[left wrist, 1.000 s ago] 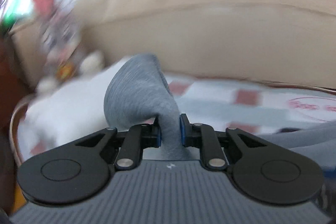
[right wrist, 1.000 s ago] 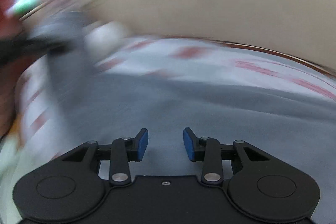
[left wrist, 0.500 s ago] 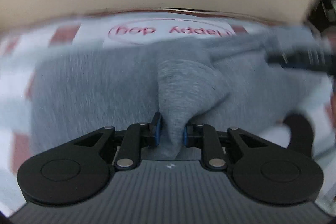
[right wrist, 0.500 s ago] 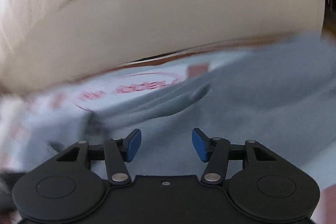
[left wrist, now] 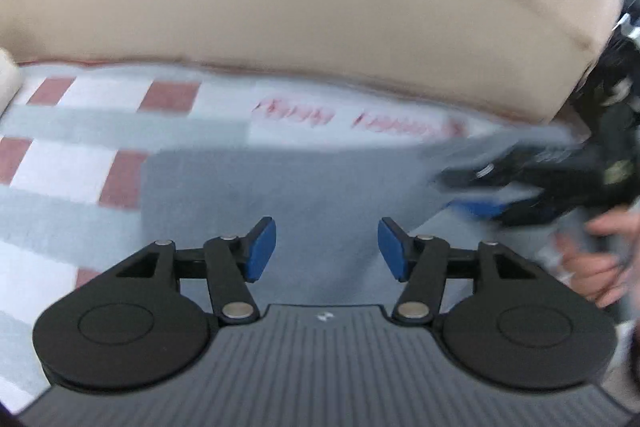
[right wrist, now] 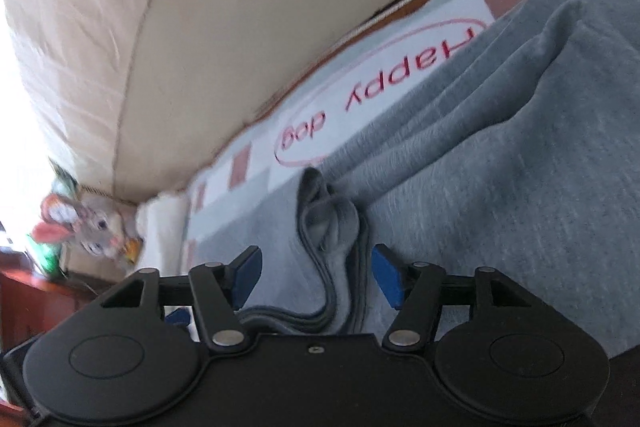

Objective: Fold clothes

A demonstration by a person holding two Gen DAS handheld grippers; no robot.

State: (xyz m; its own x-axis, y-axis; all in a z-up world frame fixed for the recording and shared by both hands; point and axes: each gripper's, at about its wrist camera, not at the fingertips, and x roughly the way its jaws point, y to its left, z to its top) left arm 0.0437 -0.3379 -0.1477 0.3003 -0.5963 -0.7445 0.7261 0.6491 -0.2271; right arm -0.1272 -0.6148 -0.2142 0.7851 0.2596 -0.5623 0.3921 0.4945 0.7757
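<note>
A grey garment (left wrist: 288,187) lies spread flat on the checked mat. My left gripper (left wrist: 326,249) hovers over its near part, its jaws opening, with nothing between the blue pads (left wrist: 260,247). In the right wrist view the same grey garment (right wrist: 520,195) shows long folds and a bunched, layered edge (right wrist: 332,227). That edge stands between the opening jaws of my right gripper (right wrist: 316,275), and the pads do not press on it. The right gripper (left wrist: 484,195) also shows blurred at the right of the left wrist view, near a person's hand (left wrist: 592,267).
The checked mat (right wrist: 248,163) with a red "Happy dog" print (right wrist: 380,91) covers a seat, backed by a beige sofa cushion (left wrist: 320,7). A plush toy (right wrist: 92,223) and reddish wooden furniture (right wrist: 32,303) sit at the far left.
My left gripper let go of the grey fabric it pinched, opened wide and tipped down over the flat garment. My right gripper rolled, opened wider, and now straddles a bunched edge.
</note>
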